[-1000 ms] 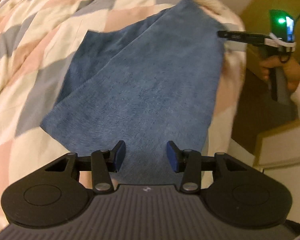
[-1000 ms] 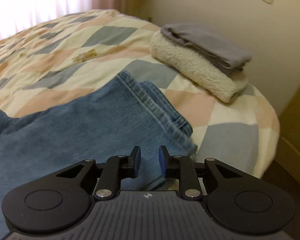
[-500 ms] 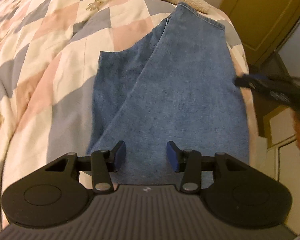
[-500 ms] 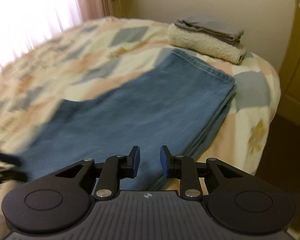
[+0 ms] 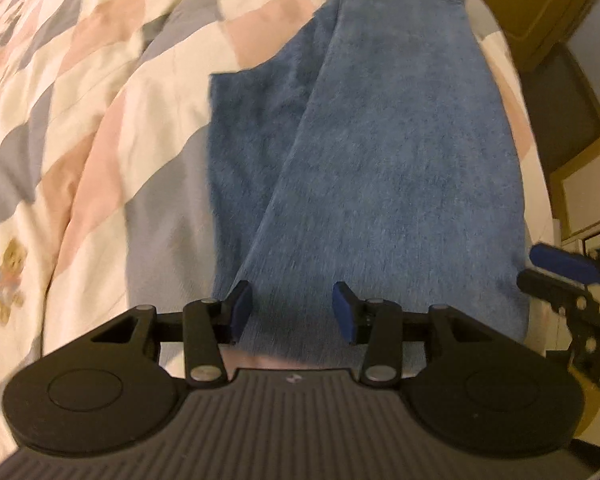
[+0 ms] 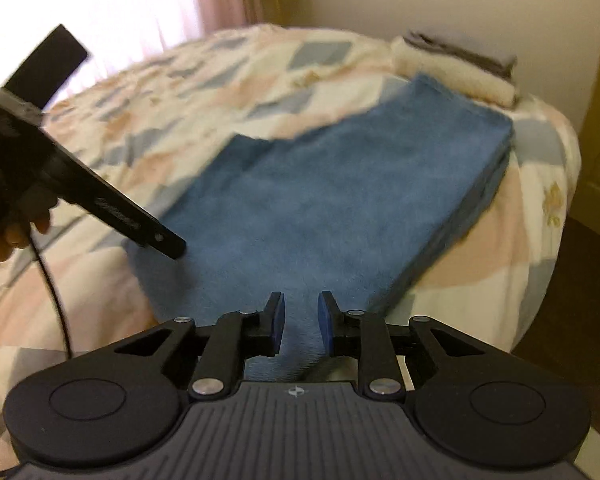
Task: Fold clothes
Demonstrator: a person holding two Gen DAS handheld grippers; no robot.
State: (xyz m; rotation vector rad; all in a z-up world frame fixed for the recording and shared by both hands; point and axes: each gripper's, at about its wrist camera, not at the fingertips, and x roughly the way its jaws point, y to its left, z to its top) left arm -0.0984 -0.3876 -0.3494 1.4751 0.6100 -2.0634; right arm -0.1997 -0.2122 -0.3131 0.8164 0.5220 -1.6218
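Blue jeans (image 5: pixel 380 160) lie folded lengthwise on the quilted bed, reaching away from me toward the far end. My left gripper (image 5: pixel 292 312) points steeply down over their near edge, open, with nothing between its pads. The right gripper (image 6: pixel 300 324) hovers over the near right part of the jeans (image 6: pixel 340 200); its jaws are closing slightly and hold nothing. In the left wrist view the right gripper (image 5: pixel 540 270) shows at the right edge beside the jeans' near corner. The left gripper (image 6: pixel 172 245) slants in from the left in the right wrist view, held by a hand (image 6: pixel 4 236).
A folded cream fleece with a grey garment on top (image 6: pixel 456 68) sits just beyond the jeans' far end. The checked quilt (image 5: pixel 100 140) spreads to the left. The bed edge drops off at the right, toward yellow-brown furniture (image 5: pixel 540 0) and dark floor.
The right gripper has swept from the jeans' far hem, near the fleece stack, back to their near end. The left gripper shifted slightly and rolled, settling over the near edge.
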